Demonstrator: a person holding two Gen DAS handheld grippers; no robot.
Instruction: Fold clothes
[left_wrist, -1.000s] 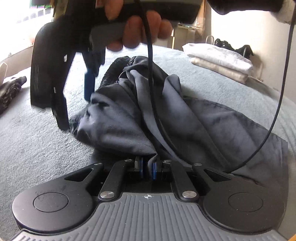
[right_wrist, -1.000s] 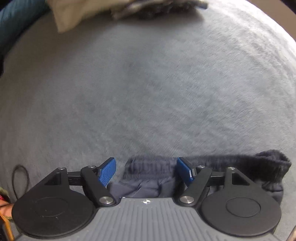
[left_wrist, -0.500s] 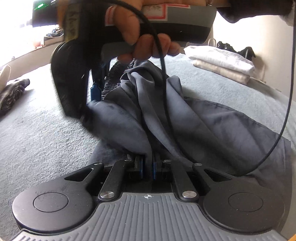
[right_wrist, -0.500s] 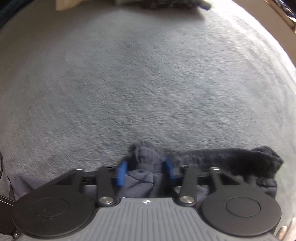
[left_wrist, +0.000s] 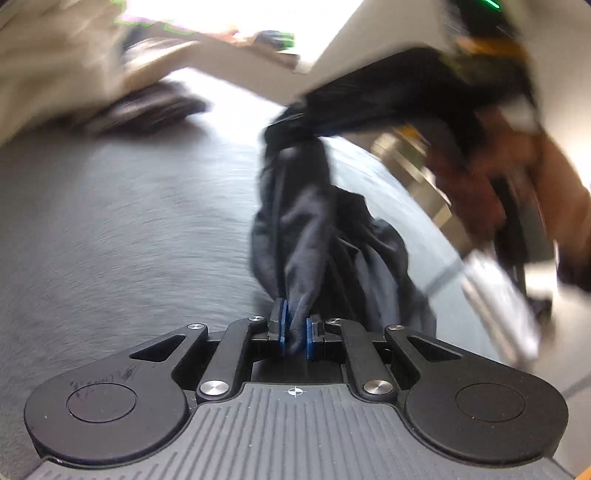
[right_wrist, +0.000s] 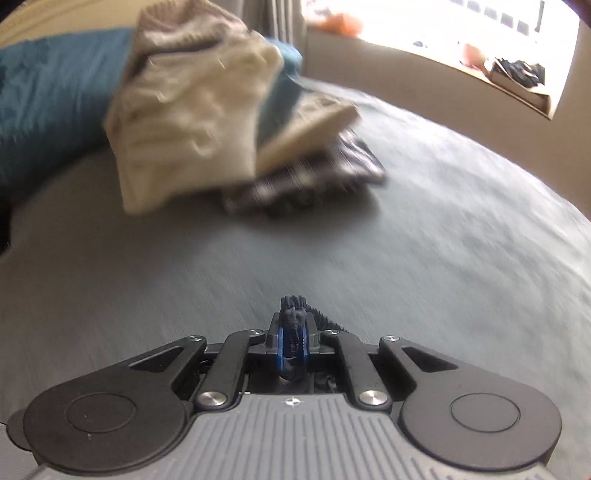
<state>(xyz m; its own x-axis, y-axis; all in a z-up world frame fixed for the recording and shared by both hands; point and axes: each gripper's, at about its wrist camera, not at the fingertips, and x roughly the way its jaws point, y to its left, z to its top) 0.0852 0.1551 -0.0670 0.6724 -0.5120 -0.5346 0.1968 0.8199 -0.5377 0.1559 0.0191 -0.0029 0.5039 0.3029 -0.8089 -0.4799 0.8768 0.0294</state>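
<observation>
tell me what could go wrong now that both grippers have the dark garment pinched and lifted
1. The left gripper pinches only a thin fold of the dark garment; a sharp pull may slip it free.
2. The right gripper holds a bunched ribbed edge, so the cloth hangs twisted between them and may fold crooked.
3. Both views are blurred by motion; a swing could brush the beige clothes pile on the grey bed cover.

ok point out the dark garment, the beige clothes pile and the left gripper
dark garment (left_wrist: 314, 236), left wrist view, hanging bunched middle
beige clothes pile (right_wrist: 192, 110), right wrist view, crumpled front face
left gripper (left_wrist: 294, 332), left wrist view, between blue pads
</observation>
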